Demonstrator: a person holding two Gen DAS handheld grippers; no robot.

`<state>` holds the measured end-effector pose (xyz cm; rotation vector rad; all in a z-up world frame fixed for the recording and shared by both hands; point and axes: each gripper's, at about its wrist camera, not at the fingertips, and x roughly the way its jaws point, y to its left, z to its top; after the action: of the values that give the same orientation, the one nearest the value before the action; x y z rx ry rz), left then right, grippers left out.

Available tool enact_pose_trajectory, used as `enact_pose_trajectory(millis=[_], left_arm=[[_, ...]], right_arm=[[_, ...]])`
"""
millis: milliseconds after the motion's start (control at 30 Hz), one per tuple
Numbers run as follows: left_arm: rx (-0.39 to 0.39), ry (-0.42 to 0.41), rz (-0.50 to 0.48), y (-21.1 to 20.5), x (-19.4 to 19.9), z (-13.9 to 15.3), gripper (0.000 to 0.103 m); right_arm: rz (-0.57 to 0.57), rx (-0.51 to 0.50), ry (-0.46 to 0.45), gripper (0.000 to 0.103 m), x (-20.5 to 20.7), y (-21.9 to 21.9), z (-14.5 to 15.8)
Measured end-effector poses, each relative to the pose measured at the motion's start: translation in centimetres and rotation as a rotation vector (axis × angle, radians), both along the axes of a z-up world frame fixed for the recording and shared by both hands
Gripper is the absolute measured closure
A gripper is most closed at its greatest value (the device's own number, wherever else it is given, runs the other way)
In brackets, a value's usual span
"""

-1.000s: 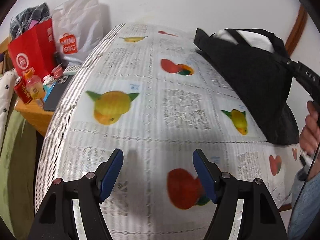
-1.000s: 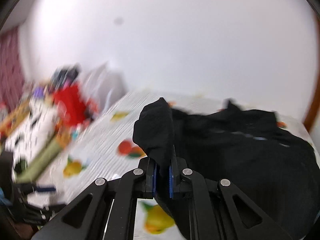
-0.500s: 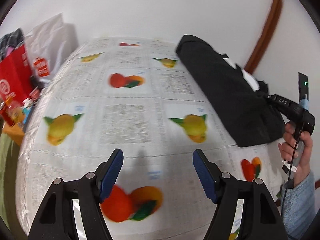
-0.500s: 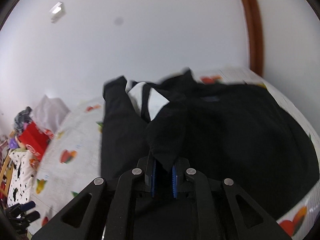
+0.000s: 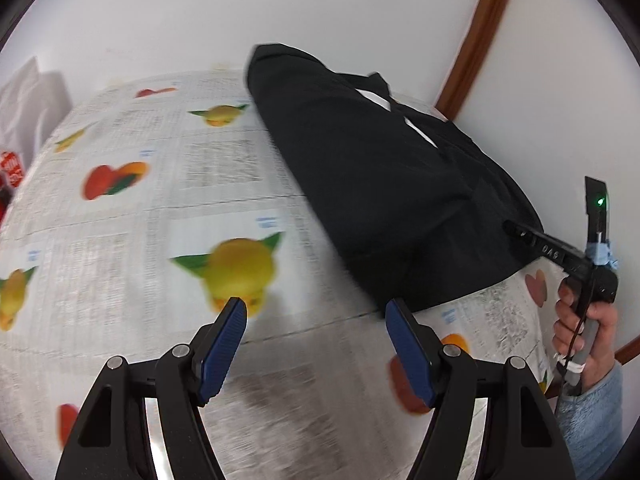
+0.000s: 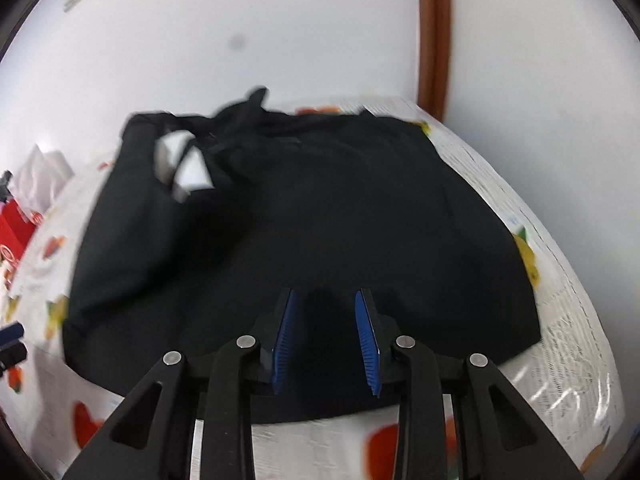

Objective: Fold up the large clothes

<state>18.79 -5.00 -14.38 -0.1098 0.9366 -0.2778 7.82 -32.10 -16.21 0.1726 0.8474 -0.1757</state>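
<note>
A large black garment point(image 6: 320, 220) with a white patch near its collar lies spread on the fruit-print table cover point(image 6: 560, 320). In the left wrist view the garment point(image 5: 380, 180) lies at the right of the cover point(image 5: 160, 220). My right gripper point(image 6: 326, 320) is open just above the garment's near hem, with nothing between its blue pads. It also shows in the left wrist view point(image 5: 516, 232) at the garment's right edge, held by a hand. My left gripper point(image 5: 316, 316) is open and empty over bare cover, just left of the garment's near corner.
A white wall and a brown door frame point(image 5: 476, 32) stand behind the table. A white bag point(image 5: 28, 100) and red items point(image 6: 12, 220) sit off the table's left side. The table's edge curves away at the right point(image 6: 580, 300).
My right gripper has opened and let go of the black cloth, which now lies flat on the table. My left gripper has swung right toward the garment's corner.
</note>
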Motion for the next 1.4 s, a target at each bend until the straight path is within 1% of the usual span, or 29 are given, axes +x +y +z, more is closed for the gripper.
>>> enact_pose_trajectory(millis=[133, 300, 367, 433, 467, 533, 567, 633, 667, 700, 767, 800, 833, 900, 1000, 1067, 1133, 1267, 1400], left_arm=[[0.004, 0.013, -0.027, -2.5, 1.2, -0.7, 0.033], [0.027, 0.022, -0.024, -4.7, 2.7, -1.7, 0.035], [0.029, 0.023, -0.018, -5.2, 3.1, -2.2, 0.035], [0.031, 0.009, -0.008, -5.4, 3.3, -2.5, 0.041], [0.030, 0.001, -0.005, -5.6, 3.3, -2.5, 0.047], [0.022, -0.003, 0.005, -5.7, 3.4, -2.5, 0.055], [0.024, -0.005, 0.018, -5.6, 3.4, -2.5, 0.061], [0.009, -0.004, 0.029, -5.2, 3.4, -2.6, 0.067], [0.001, -0.002, 0.037, -4.9, 3.3, -2.6, 0.074], [-0.005, 0.004, 0.047, -4.5, 3.4, -2.6, 0.078], [-0.012, 0.025, 0.049, -3.9, 3.4, -2.6, 0.090], [-0.013, 0.037, 0.050, -3.6, 3.4, -2.6, 0.092], [-0.032, 0.043, 0.053, -3.1, 3.3, -2.5, 0.094], [-0.064, 0.047, 0.065, -2.2, 2.9, -2.5, 0.095], [-0.054, 0.029, 0.087, -0.4, 2.1, -2.4, 0.096], [-0.062, 0.029, 0.105, 1.1, 1.7, -2.4, 0.096], [-0.076, 0.031, 0.126, 3.2, 1.1, -2.4, 0.096], [-0.093, 0.041, 0.181, 7.6, -0.1, -2.3, 0.096], [-0.093, 0.050, 0.227, 11.4, -1.3, -2.2, 0.095]], right_arm=[[0.023, 0.016, 0.010, 0.072, 0.0, -1.3, -1.2], [0.079, -0.046, 0.014, 0.071, 0.6, -0.6, -1.8], [0.085, -0.039, 0.014, 0.071, 0.9, -0.8, -1.9], [0.079, -0.019, 0.015, 0.071, 1.1, -1.0, -2.0], [0.077, -0.018, 0.015, 0.071, 1.0, -1.1, -2.0], [0.075, -0.040, 0.020, 0.071, 1.1, -0.8, -2.0], [0.075, -0.051, 0.022, 0.071, 1.0, -0.6, -1.9], [0.077, -0.073, 0.026, 0.071, 0.9, -0.4, -1.9], [0.078, -0.077, 0.026, 0.071, 0.8, -0.4, -1.9], [0.078, -0.079, 0.026, 0.071, 0.8, -0.4, -1.9], [0.085, -0.076, 0.026, 0.070, 0.8, -0.4, -1.9], [0.087, -0.071, 0.024, 0.070, 0.9, -0.4, -1.9], [0.088, -0.067, 0.023, 0.070, 0.9, -0.4, -1.9], [0.092, -0.068, 0.023, 0.070, 0.9, 0.0, -1.8], [0.112, -0.067, 0.021, 0.071, 0.9, 1.5, -1.7], [0.128, -0.072, 0.020, 0.071, 0.8, 2.8, -1.7], [0.154, -0.084, 0.020, 0.073, 1.0, 4.6, -1.6], [0.207, -0.069, 0.012, 0.075, 1.6, 8.5, -1.4], [0.256, -0.062, 0.005, 0.075, 2.8, 12.5, -1.1]])
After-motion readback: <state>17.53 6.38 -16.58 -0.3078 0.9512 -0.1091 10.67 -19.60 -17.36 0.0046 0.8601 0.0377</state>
